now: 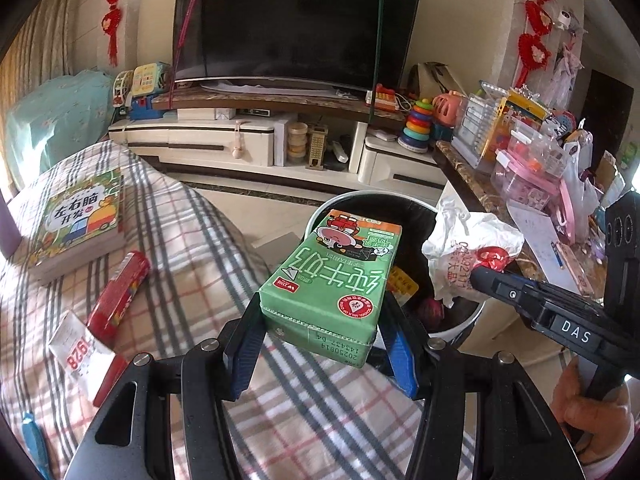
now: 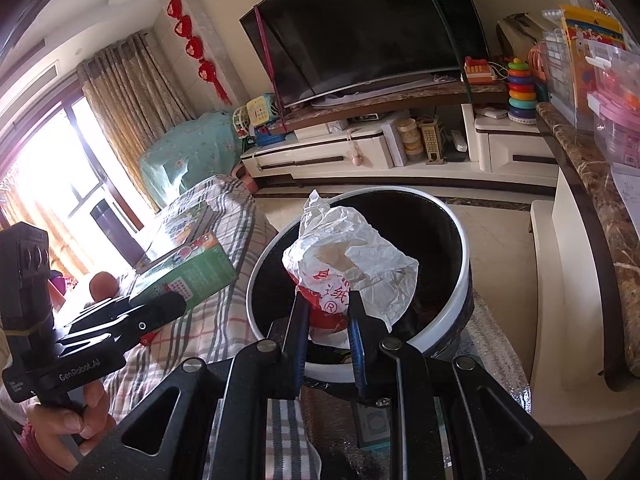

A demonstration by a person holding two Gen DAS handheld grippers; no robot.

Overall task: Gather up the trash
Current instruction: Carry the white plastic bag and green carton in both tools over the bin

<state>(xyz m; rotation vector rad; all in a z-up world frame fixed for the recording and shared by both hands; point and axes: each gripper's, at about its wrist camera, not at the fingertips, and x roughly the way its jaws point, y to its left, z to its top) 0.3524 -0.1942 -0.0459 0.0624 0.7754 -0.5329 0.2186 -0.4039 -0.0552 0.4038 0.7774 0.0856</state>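
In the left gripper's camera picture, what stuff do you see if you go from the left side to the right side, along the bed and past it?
Children's book → red packet → green milk carton held in the left hand-held gripper → crumpled white bag pinched by the right hand-held gripper, by the trash bin.

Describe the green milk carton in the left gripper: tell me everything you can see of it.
The green milk carton is a small rectangular paper box with white Chinese lettering, a cartoon figure at its far end, a round red seal and a printed date code on the near end. It looks intact. It lies roughly flat, long axis pointing away, clamped at its near end by the left gripper. It hangs at the near rim of the bin, above the plaid cover.
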